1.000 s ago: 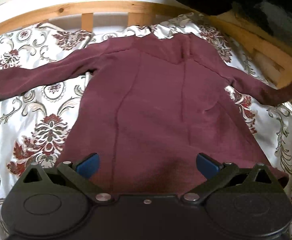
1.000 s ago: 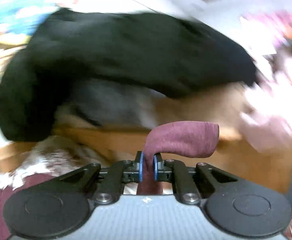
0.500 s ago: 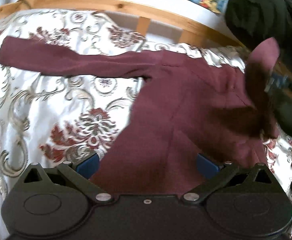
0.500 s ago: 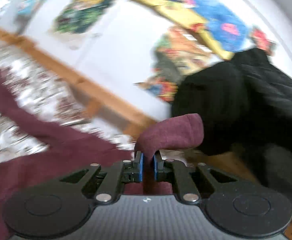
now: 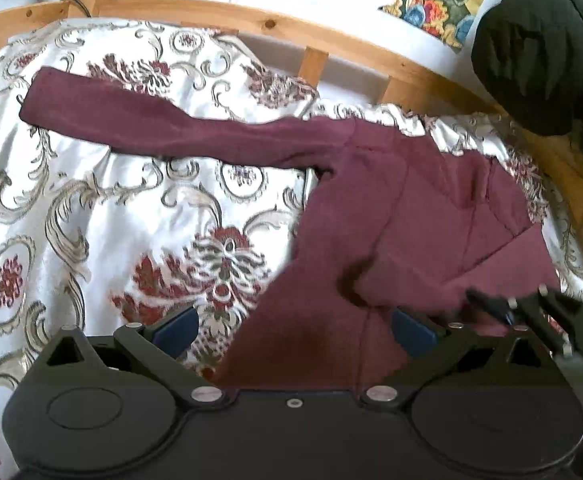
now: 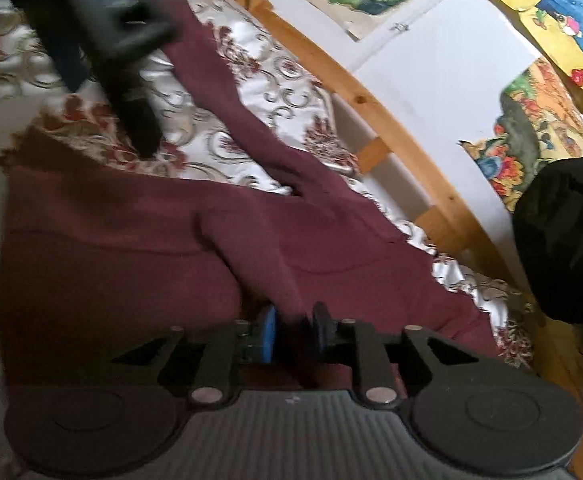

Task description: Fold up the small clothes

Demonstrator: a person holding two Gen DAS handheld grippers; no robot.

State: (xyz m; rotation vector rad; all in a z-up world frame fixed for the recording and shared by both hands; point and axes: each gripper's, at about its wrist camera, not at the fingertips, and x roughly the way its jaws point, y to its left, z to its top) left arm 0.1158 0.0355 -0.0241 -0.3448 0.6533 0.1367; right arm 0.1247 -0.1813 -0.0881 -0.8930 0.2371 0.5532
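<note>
A small maroon long-sleeved top (image 5: 391,216) lies flat on a patterned bedspread (image 5: 91,216). Its left sleeve (image 5: 151,124) stretches out to the left. Its right sleeve (image 6: 251,252) is folded across the body. My right gripper (image 6: 293,330) is shut on the end of that sleeve, low over the top's body; it also shows in the left wrist view (image 5: 531,312) at the right. My left gripper (image 5: 291,328) is open and empty above the top's lower hem, and shows in the right wrist view (image 6: 103,40) at the upper left.
A wooden bed rail (image 5: 331,48) curves along the far and right sides. A black garment (image 5: 539,48) hangs at the upper right. Colourful drawings (image 6: 551,20) are stuck on the white wall.
My right gripper has carried the right sleeve from up by the black garment down and leftwards across the top's body. My left gripper has shifted left and stays open.
</note>
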